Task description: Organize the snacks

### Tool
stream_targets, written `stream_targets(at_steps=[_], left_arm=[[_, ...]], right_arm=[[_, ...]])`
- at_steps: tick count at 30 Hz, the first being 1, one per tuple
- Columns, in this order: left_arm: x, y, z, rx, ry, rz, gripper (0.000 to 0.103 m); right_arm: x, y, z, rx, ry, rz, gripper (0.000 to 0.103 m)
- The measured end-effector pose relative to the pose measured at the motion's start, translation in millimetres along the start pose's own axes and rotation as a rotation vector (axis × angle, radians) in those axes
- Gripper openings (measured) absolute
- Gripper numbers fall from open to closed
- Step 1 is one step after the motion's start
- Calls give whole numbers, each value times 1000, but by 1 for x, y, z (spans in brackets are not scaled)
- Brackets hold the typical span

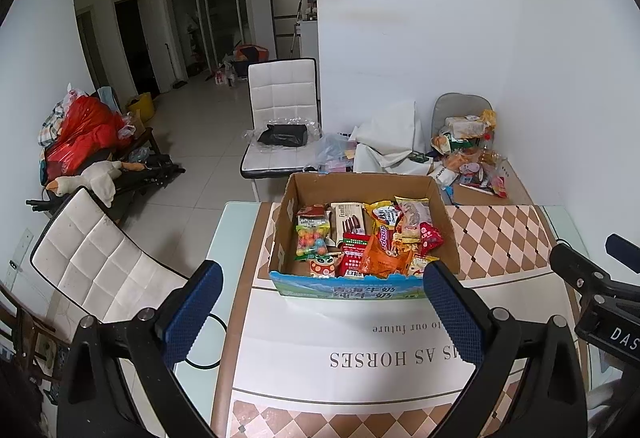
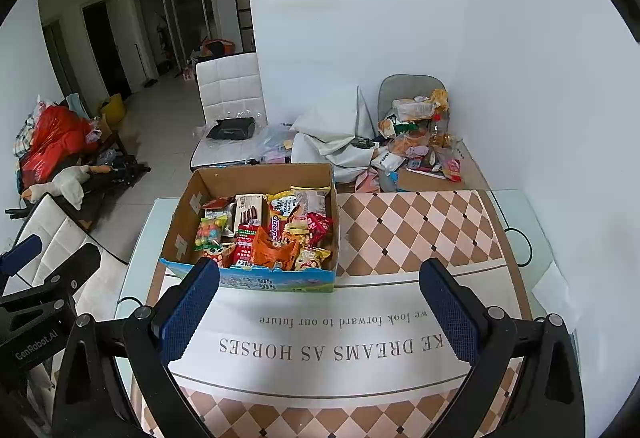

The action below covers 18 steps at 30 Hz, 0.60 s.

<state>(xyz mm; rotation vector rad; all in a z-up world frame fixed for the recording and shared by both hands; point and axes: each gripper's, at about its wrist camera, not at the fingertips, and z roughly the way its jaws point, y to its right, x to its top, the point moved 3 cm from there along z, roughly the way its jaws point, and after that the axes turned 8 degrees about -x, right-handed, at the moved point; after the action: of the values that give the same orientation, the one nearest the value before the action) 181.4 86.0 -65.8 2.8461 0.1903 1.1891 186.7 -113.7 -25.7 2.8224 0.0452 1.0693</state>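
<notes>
A cardboard box (image 1: 446, 215) (image 2: 182, 213) stands on the table, its flaps open, filled with several snack packets (image 1: 368, 240) (image 2: 264, 230): a chocolate biscuit pack, orange and red bags, a bag of coloured candy balls. My left gripper (image 1: 322, 298) hovers in front of the box, open, nothing between its blue pads. My right gripper (image 2: 320, 296) is open too and empty, hanging over the tablecloth to the right of the box's front edge. Each gripper shows at the edge of the other's view.
The table (image 2: 400, 354) carries a checked cloth with printed lettering. White chairs (image 1: 280, 93) (image 1: 100, 262) stand behind and to the left. Behind the table lies a heap of more snacks and bags (image 1: 468, 149) (image 2: 420, 133) on another chair and box by the wall.
</notes>
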Motion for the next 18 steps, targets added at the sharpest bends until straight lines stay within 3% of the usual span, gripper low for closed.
stream_targets(at_steps=[18], left_arm=[[5, 5, -5, -12, 10, 15, 103]], right_arm=[[6, 3, -2, -3, 7, 7, 102]])
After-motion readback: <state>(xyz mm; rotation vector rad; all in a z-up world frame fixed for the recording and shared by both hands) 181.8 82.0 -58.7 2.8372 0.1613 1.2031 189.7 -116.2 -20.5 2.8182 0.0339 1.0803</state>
